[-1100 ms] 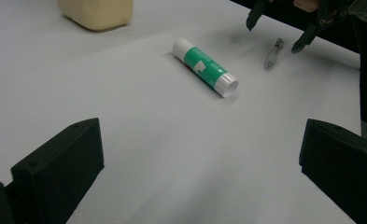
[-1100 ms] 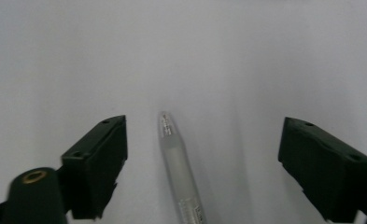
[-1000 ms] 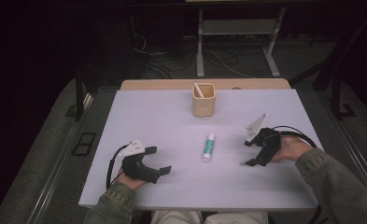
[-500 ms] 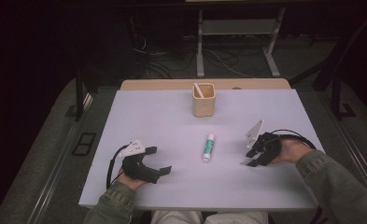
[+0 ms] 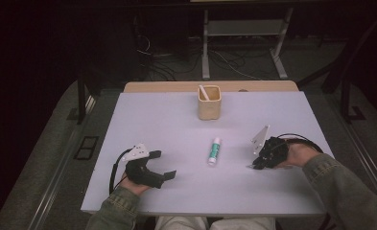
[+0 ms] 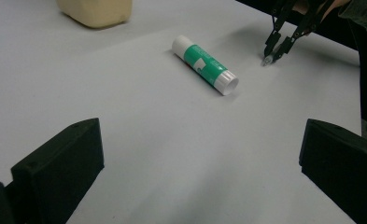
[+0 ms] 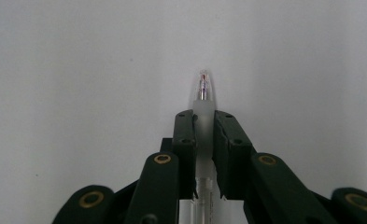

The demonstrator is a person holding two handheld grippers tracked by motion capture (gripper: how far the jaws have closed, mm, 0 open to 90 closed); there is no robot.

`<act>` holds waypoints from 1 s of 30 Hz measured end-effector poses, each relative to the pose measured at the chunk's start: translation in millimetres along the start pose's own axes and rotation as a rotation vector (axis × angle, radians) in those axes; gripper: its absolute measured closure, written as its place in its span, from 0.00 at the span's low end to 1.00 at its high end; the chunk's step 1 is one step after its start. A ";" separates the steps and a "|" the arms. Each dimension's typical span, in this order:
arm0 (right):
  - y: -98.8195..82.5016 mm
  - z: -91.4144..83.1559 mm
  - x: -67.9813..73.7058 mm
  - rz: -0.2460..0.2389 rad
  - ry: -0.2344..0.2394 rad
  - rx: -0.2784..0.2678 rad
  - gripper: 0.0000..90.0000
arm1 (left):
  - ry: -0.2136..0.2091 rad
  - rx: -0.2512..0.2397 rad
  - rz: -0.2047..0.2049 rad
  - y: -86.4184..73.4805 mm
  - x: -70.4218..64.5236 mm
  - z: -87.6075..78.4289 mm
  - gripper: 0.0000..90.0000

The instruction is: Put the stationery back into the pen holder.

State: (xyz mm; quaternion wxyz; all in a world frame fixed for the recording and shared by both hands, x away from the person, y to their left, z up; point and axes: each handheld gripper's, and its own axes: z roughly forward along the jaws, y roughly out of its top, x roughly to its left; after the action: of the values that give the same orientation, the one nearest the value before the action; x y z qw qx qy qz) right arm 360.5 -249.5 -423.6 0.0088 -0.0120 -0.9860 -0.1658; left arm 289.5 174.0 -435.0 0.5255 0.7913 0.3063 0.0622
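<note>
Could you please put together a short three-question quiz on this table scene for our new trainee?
1. True or false: the right gripper has its jaws closed on a clear pen.
2. What lies between the two grippers? A) a green-and-white glue stick B) scissors C) a spoon
3. How do the left gripper's jaws stand?

Key: 1 true; 2 A; 3 wide open, with nothing between them.

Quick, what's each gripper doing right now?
Left gripper: open, holding nothing.
Right gripper: fingers just closed, shut on a clear pen.
</note>
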 end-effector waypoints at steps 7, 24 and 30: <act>-0.7 -0.3 -1.3 -0.016 0.009 -0.002 0.89 | -0.002 0.004 -0.001 -0.3 0.6 0.7 0.00; 0.9 -34.4 -7.4 0.096 -0.050 -0.243 0.89 | -0.001 0.005 0.000 -0.2 1.0 0.7 0.00; 0.7 -48.5 -10.2 0.126 -0.070 -0.322 0.89 | 0.000 0.001 -0.003 -0.2 0.9 0.6 0.00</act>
State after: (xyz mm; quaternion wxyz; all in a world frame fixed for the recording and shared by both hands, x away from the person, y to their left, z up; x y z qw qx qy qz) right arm 371.4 -265.0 -377.8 -0.0172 -0.0809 -0.9437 -0.3202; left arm 290.4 174.1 -435.6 0.5253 0.7910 0.3075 0.0613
